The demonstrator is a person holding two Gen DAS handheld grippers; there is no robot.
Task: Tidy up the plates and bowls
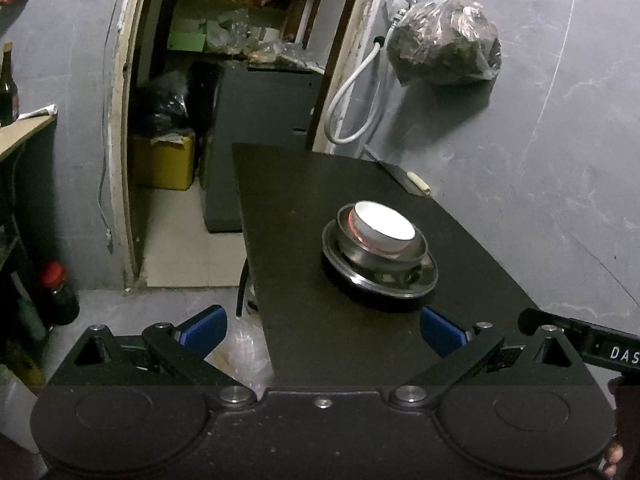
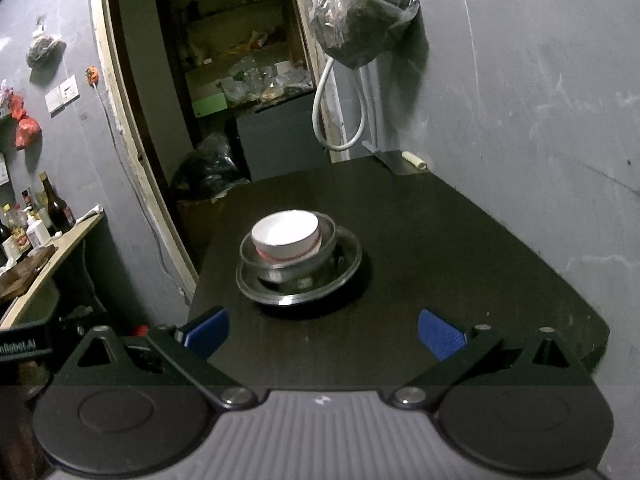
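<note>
Right wrist view: white ceramic bowl [image 2: 286, 234] nested in round steel bowl [image 2: 289, 259] on steel plate [image 2: 348, 266], mid dark worktop [image 2: 460, 240]; both grippers [image 2: 323, 330] [image 1: 322, 330] wide, empty; probably fragile, slippery, best pinched at rim.

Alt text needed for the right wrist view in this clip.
A white round bowl sits nested in a steel bowl on a steel plate, stacked on a dark table. The right tongs hang open and empty in front of the stack, near the table's front edge.
</note>
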